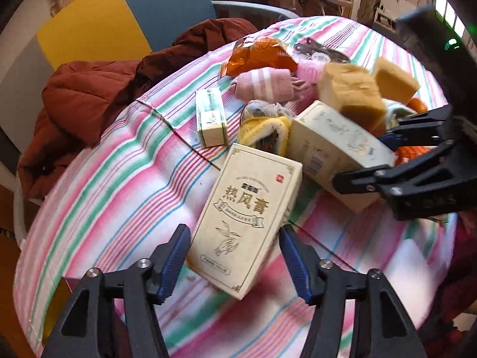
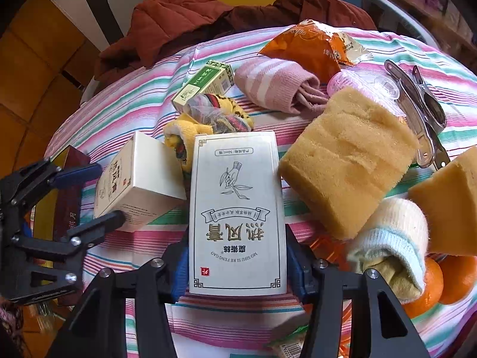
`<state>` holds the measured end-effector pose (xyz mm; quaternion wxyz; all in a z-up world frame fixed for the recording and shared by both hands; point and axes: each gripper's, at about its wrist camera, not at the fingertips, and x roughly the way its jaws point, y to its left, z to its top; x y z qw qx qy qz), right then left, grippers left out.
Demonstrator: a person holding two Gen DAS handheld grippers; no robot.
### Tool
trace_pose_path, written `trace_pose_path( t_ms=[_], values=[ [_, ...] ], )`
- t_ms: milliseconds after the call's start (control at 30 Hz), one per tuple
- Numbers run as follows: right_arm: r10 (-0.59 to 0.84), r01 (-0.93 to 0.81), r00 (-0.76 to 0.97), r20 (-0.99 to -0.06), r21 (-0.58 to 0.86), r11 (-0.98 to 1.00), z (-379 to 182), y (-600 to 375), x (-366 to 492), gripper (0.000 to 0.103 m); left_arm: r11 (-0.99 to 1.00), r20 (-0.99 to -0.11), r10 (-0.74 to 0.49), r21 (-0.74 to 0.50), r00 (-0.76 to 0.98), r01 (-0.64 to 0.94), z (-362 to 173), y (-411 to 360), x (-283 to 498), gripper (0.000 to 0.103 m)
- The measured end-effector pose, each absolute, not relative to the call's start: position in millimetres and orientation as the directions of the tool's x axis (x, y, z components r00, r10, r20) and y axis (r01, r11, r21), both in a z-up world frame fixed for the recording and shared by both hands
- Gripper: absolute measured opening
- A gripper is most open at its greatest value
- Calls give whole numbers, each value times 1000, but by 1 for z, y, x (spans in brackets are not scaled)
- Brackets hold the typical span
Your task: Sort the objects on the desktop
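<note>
Covering table: striped cloth (image 1: 119,185)

Three cream boxes (image 2: 237,211); two sponges (image 2: 347,161); two oranges (image 2: 456,277).

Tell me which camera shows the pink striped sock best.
The right wrist view: the pink striped sock lies unblurred and almost wholly visible between the small green box and the orange packet. The left wrist view shows it smaller, farther off, its right end partly behind a sponge.
</note>
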<state>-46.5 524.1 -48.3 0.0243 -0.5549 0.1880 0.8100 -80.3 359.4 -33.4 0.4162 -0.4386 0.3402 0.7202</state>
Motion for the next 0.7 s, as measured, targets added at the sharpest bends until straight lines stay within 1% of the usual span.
trace_pose_path(
  t_ms=[100,267,333,433,567,633,700],
  values=[
    [-173,-248,-383,-908,281,-927,-49,525,-47,55,-490,-907,336,61,-253,-870,-32,357,-89,64],
    [-170,-245,-381,-909,276,-929,-48,525,-48,54,-560,-888,369,24,-275,-828,-32,345,-87,64],
    [-168,-243,-381,-909,273,-931,-48,526,-49,54,-575,-885,377,9,-274,-818,-31,341,-83,62],
    [-166,-241,-381,-910,271,-932,-49,525,-49,54,-567,-883,403,-35,-241,-823,-26,336,-72,61],
    [-167,-245,-381,-909,274,-930,-49,524,-50,54,-564,-887,418,-84,-197,-821,-22,333,-63,62],
    [-169,-247,-382,-909,277,-929,-49,524,-49,54,-569,-889,414,-86,-194,-818,-23,335,-65,63],
    [-169,-247,-382,-908,277,-929,-50,524,-50,54,-598,-902,380,-69,-206,-799,-28,339,-74,64]
  ],
)
